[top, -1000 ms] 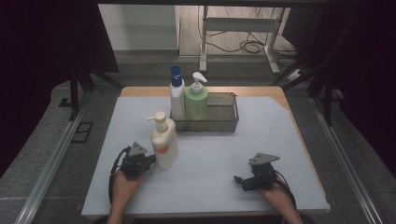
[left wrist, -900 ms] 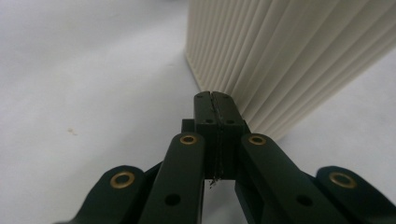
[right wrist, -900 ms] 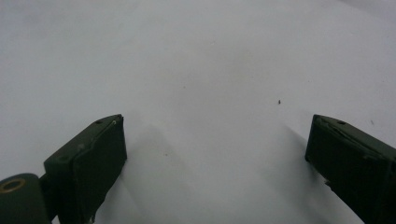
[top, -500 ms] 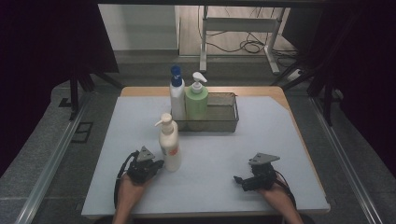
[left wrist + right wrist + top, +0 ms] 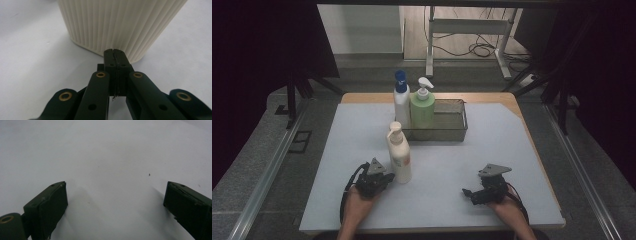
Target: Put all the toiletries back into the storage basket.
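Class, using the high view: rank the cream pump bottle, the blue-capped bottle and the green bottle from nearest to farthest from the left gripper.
1. Cream pump bottle, just right of the left gripper.
2. Blue-capped bottle, at the basket's left end.
3. Green bottle, right of it.

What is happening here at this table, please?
A person holds a gripper in each hand over a white mat. The left gripper, jaws shut, sits at the base of a cream bottle without holding it. The right gripper rests open on the mat. Two more bottles stand in a wire basket behind.
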`<state>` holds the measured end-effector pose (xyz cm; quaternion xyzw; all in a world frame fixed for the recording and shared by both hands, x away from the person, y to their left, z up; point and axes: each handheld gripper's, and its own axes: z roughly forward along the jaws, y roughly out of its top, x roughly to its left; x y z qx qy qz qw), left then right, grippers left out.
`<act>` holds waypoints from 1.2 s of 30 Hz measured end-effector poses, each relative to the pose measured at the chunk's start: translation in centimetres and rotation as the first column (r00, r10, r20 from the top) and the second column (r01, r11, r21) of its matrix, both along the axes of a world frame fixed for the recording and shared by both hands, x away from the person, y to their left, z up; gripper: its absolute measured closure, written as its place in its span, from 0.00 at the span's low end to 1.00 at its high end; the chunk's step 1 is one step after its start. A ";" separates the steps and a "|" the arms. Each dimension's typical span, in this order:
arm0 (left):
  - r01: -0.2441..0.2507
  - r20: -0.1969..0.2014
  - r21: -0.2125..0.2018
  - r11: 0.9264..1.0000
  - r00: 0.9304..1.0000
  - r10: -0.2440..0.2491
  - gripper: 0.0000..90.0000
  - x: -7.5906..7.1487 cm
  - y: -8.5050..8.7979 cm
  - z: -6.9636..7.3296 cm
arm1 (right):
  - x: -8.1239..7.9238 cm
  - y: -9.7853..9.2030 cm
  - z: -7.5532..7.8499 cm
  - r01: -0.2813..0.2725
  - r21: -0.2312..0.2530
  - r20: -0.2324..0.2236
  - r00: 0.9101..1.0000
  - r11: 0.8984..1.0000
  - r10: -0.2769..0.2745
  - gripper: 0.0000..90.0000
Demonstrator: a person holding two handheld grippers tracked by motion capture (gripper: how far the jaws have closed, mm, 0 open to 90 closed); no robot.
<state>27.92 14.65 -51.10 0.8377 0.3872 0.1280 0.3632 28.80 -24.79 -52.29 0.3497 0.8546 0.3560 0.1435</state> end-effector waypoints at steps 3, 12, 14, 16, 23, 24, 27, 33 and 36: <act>0.007 0.002 0.003 1.000 1.000 -0.007 0.99 0.0 -0.4 0.0 | 0.0 0.0 0.0 0.000 0.000 0.000 1.000 1.000 0.000 0.06; 0.027 0.005 0.006 1.000 1.000 -0.027 0.99 0.2 -1.6 0.0 | 0.0 0.0 0.0 0.000 0.000 0.000 1.000 1.000 0.000 0.06; 0.031 0.005 0.006 0.999 0.999 -0.031 0.99 0.2 -1.8 0.0 | 0.0 0.0 0.0 0.000 0.000 0.000 1.000 1.000 0.000 0.06; 0.036 0.004 0.002 0.999 0.999 -0.036 0.99 0.4 -2.1 0.0 | 0.0 0.0 0.0 0.000 -0.001 0.000 1.000 1.000 0.000 0.06; 0.050 0.010 0.003 0.999 0.999 -0.050 0.99 0.5 -3.0 0.0 | 0.0 0.0 0.0 -0.001 -0.002 -0.001 1.000 1.000 0.001 0.06; 0.052 0.009 -0.002 0.999 0.999 -0.052 0.99 0.5 -3.0 0.0 | 0.0 0.0 0.0 -0.001 -0.002 -0.001 1.000 1.000 0.001 0.06; 0.055 0.012 -0.010 0.998 0.998 -0.055 0.98 0.5 -2.9 0.1 | 0.0 0.0 0.0 -0.001 -0.002 -0.001 1.000 1.000 0.001 0.06; 0.059 0.014 -0.013 0.998 0.998 -0.058 0.95 0.3 -2.8 0.1 | 0.0 0.0 0.1 0.001 -0.003 -0.002 1.000 1.000 -0.001 0.06; 0.050 0.018 -0.021 0.999 0.999 -0.050 0.93 0.2 -2.5 0.2 | 0.1 0.0 0.1 0.000 -0.003 -0.005 1.000 1.000 0.000 0.06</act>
